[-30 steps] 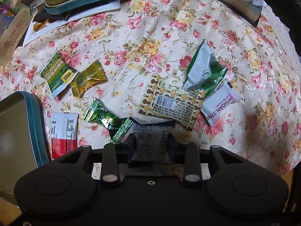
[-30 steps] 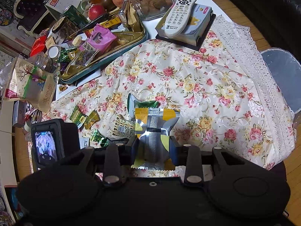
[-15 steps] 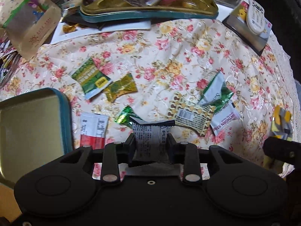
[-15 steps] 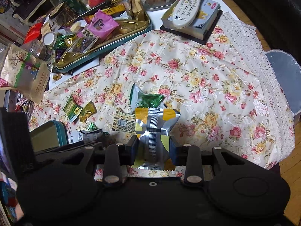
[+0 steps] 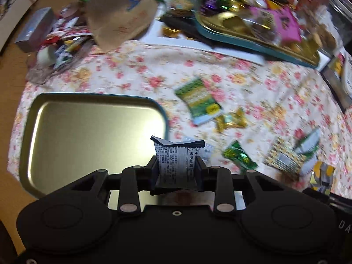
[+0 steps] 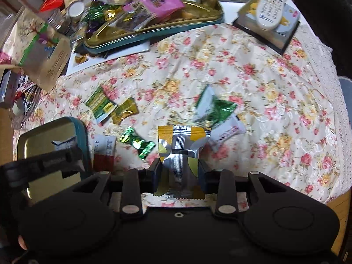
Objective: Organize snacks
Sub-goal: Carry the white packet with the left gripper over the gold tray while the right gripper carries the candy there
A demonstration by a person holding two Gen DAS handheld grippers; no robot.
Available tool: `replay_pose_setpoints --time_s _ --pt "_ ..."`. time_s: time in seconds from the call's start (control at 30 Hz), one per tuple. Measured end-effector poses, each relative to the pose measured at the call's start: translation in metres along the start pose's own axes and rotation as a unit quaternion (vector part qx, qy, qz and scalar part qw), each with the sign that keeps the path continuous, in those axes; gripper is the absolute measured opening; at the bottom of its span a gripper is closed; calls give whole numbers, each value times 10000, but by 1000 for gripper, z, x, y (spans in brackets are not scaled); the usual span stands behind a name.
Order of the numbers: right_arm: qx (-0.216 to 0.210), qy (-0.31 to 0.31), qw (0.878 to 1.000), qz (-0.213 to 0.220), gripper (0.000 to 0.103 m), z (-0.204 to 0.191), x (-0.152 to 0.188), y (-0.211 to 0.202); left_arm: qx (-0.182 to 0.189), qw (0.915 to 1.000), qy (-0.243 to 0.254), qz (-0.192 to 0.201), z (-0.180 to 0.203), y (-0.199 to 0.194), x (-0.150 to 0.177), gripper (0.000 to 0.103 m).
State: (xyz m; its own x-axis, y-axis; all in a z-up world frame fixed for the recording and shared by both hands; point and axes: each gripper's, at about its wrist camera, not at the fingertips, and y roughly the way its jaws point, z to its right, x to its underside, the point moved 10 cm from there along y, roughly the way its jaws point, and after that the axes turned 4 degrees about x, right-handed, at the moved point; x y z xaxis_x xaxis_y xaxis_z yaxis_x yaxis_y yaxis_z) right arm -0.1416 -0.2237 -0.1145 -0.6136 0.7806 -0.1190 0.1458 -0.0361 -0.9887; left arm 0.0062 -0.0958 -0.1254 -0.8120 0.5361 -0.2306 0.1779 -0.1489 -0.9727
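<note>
Snacks lie scattered over the flowered tablecloth [image 6: 253,70], and two of them are clamped in the grippers. In the left wrist view, the left gripper [image 5: 177,167] has its jaws pressed on a silver printed packet [image 5: 176,160], low in the middle of the frame, right at the lower right edge of the empty teal-rimmed tin [image 5: 88,136] that fills the left half. In the right wrist view, the right gripper [image 6: 180,171] is closed on a yellow and silver packet [image 6: 180,151] at lower centre; the same packet shows at the far right edge of the left view.

Loose on the cloth in the right view: a green sachet [image 6: 100,104] and a gold candy [image 6: 125,110] touching it at centre left, a green foil candy [image 6: 136,142] just left of the held packet, a red and white sachet [image 6: 105,151] beside the tin's wall, and a green and white bag [image 6: 211,107] with a white sachet [image 6: 226,133] at centre right (the left view is blurred, so print there is unreadable). A second tray [image 6: 154,37] piled with sweets sits at the top, a remote control [image 6: 271,8] at the upper right.
</note>
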Motion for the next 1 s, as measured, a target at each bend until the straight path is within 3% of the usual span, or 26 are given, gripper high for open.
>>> replay_pose_setpoints --time_s 0.43,0.6,1.0 --pt "-128 -905 9958 71 37 -108 11 6 -504 9965 -620 253 -93 -16 -10 42" --pt "-191 -1350 9903 260 37 -147 17 4 -338 9948 -948 164 -115 -18 -7 42" --pt "-648 -1814 9808 311 37 -212 30 5 -402 9900 -1335 235 -156 -26 -5 43"
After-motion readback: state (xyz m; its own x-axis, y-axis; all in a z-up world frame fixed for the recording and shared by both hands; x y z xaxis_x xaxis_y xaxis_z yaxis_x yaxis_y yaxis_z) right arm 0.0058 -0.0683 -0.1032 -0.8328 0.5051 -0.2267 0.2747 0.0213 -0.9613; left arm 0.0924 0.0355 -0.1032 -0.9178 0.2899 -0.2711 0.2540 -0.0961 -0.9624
